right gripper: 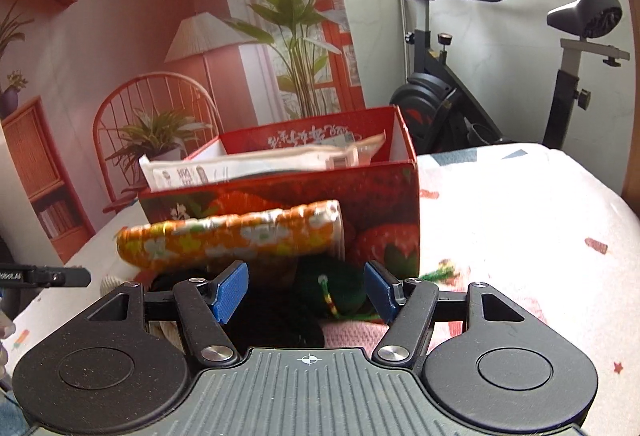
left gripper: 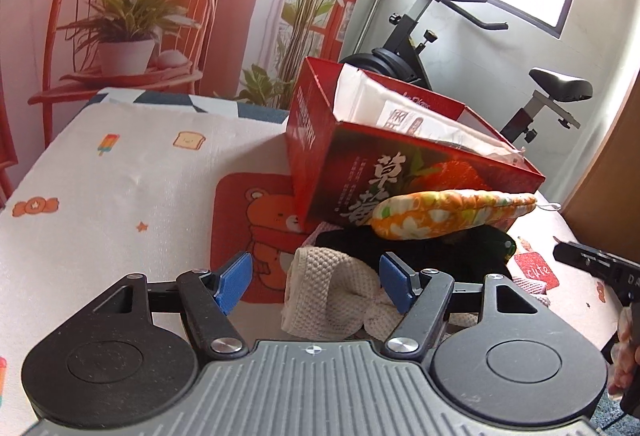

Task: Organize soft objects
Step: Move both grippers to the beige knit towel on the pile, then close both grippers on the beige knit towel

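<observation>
A red strawberry box [left gripper: 360, 164] stands on the table with white packets [left gripper: 384, 108] inside; it also shows in the right wrist view [right gripper: 384, 196]. An orange floral pad [left gripper: 440, 212] leans against the box on top of a black cloth [left gripper: 440, 252]; the pad also shows in the right wrist view [right gripper: 232, 236]. A beige knit cloth [left gripper: 332, 292] lies between the open fingers of my left gripper [left gripper: 316, 282]. My right gripper [right gripper: 306, 288] is open over a dark green soft item [right gripper: 340, 288] and a pink cloth [right gripper: 352, 332].
The table wears a white printed cover [left gripper: 120, 196] with a red bear patch [left gripper: 256, 220]. An exercise bike [left gripper: 440, 36] stands behind the table. A wooden panel [left gripper: 608, 172] is at the right. The other gripper's tip [left gripper: 592, 260] shows at the right edge.
</observation>
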`<act>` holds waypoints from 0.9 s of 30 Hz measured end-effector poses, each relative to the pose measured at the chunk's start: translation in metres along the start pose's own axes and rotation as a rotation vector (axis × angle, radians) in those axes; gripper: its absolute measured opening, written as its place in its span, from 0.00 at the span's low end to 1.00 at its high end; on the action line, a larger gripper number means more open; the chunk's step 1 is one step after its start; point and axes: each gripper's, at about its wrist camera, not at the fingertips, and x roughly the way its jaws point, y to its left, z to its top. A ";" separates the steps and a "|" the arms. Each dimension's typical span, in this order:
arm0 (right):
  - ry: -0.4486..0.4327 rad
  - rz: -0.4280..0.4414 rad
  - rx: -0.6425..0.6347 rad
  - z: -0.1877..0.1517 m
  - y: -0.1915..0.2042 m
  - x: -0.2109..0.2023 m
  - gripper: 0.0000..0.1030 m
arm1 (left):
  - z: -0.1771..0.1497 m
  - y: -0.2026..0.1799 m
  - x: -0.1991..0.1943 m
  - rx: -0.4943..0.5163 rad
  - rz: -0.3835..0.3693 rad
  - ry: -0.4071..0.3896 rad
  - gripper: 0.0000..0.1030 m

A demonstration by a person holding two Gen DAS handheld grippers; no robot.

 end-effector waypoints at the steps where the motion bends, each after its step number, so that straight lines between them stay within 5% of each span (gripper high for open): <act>1: 0.019 -0.001 0.001 -0.005 0.001 0.002 0.59 | -0.002 0.003 0.005 -0.011 -0.001 0.004 0.71; 12: 0.158 0.023 -0.016 -0.040 0.005 0.021 0.57 | -0.014 0.006 0.037 -0.092 -0.051 0.044 0.66; 15: 0.182 0.043 0.002 -0.045 0.001 0.027 0.54 | -0.022 0.001 0.036 -0.084 -0.061 0.070 0.54; 20: 0.198 0.061 0.009 -0.050 -0.001 0.031 0.41 | -0.036 -0.011 0.031 0.020 0.020 0.084 0.17; 27: 0.179 0.060 0.030 -0.050 -0.007 0.026 0.23 | -0.044 -0.014 0.010 -0.011 0.033 0.080 0.11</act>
